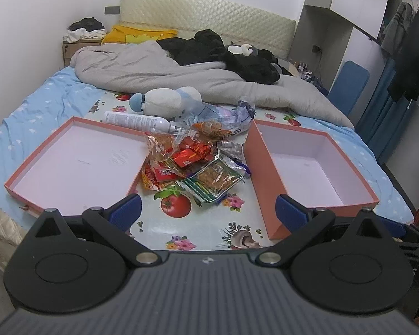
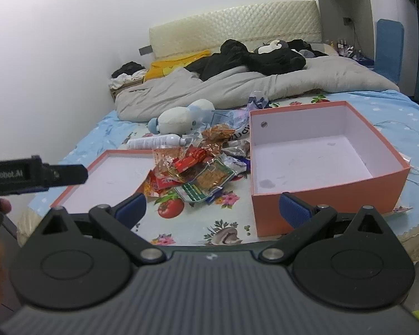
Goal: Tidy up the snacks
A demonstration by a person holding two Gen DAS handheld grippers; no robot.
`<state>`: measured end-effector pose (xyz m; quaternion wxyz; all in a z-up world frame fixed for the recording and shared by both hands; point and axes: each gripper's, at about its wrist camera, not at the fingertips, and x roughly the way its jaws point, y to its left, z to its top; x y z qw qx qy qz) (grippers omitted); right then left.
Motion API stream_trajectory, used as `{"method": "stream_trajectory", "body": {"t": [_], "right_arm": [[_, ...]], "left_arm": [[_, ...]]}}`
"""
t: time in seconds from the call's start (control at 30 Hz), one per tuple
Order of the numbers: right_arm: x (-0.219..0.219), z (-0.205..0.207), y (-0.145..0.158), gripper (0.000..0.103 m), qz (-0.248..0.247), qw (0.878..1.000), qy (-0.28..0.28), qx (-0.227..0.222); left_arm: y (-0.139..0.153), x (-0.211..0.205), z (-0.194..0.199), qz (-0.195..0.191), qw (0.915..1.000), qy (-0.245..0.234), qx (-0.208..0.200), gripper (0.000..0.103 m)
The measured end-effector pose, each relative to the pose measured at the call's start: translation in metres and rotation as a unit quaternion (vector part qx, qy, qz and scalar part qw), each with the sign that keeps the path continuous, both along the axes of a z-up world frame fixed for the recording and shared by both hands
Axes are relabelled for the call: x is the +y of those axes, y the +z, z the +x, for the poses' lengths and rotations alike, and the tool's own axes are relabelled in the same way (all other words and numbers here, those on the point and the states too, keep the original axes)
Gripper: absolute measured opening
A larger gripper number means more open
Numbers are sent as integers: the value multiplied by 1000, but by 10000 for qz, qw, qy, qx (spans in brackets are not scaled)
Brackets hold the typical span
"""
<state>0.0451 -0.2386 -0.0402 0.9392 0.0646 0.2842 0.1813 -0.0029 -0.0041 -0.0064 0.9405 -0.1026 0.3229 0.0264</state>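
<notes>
The left tongs stood with jaws wide apart and held nothing, hovering short of the near edge of the bed. The right tongs were likewise spread and held nothing.

Risks, taken left to right:

1. The shallow lid lay just beside the snack pile, and a few wrappers overlapped its right corner. A pull on those packets would probably drag the light lid across the patterned cloth.
2. The pile was loose and tangled. A closing grip could catch 2 or more wrappers at once, or crush the brittle contents (the flat green-edged packet looked especially fragile).
3. The crinkled foil surfaces looked slippery; a shallow pinch would likely let a packet slide out in transit.
4. The white spray can and the plush toy lay touching the far side of the pile. A reach from the front could roll the can away.
5. The deep box had tall, thin card walls; a low carry could strike its near wall and shift it.

Appearance of the snacks: a heap of small packets, red, orange, silver and clear, lay on the cloth between the lid and the deep box. Both containers held no snacks.
</notes>
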Motion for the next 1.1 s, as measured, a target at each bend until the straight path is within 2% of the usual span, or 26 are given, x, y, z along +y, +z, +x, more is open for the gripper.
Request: {"method": "stream_trajectory", "body": {"t": [0.27,0.8,1.1], "right_arm": [[3,-1,-6,103,6,10000,67,67],[1,-5,-8,103,29,9997,-151,194],[4,-12,-8,103,31,9998,-179,63]], "left_arm": [[-1,-2,3,-8,10000,-3,2,103],[-13,2,2,-78,9999,25,74,103],[-15,0,-2,-56,10000,21,61,103]]}}
